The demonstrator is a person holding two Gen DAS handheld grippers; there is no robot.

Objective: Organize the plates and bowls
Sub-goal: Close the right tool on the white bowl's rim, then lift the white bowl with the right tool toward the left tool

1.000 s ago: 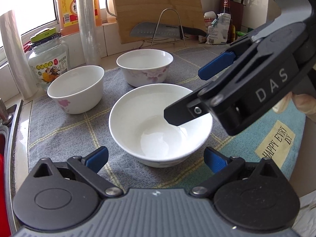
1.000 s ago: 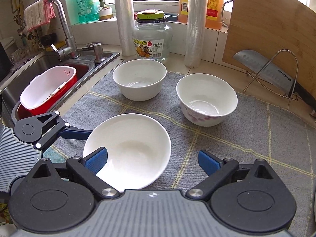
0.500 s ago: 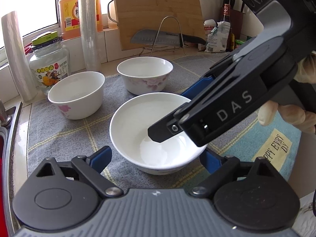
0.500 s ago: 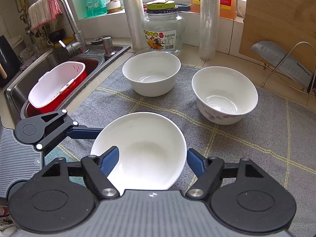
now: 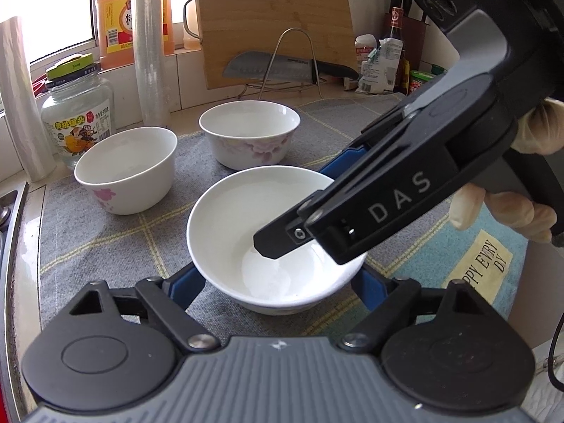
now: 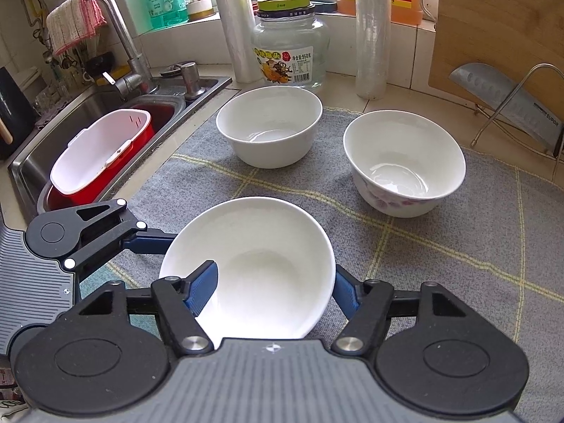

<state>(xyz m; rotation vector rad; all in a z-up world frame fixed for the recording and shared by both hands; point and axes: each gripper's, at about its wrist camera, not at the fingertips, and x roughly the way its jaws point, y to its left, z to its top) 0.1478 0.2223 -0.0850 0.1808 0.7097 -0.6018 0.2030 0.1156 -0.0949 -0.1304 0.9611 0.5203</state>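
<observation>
Since the earlier frames, both hand-held grippers have closed in on the nearest bowl (image 6: 257, 268): our right hand-held gripper (image 6: 271, 289) now straddles its near wall, one blue finger (image 6: 202, 287) inside the bowl and the other outside the rim, where a second ago both fingers stood short of it. From left to right in the right wrist view, we see the sink (image 6: 31, 162) with a red and white basket (image 6: 100, 155), then our left hand-held gripper (image 6: 155, 241), whose visible finger reaches the bowl's left rim. We cannot tell whether either set of jaws actually presses the bowl; each stands spread with the bowl between its fingers. In the left wrist view, the left hand-held gripper (image 5: 278, 285) has a blue finger (image 5: 187, 285) at each side of the bowl (image 5: 225, 232). That bowl rests on the grey cloth (image 6: 458, 232) covering the tabletop. Behind it stand a plain white bowl (image 6: 269, 125) and, further right, a flowered bowl (image 6: 403, 162), well apart from each other. A glass jar (image 6: 290, 51) stands just behind the plain bowl, and a cleaver (image 6: 507, 105) lies in a wire rack at far right.
</observation>
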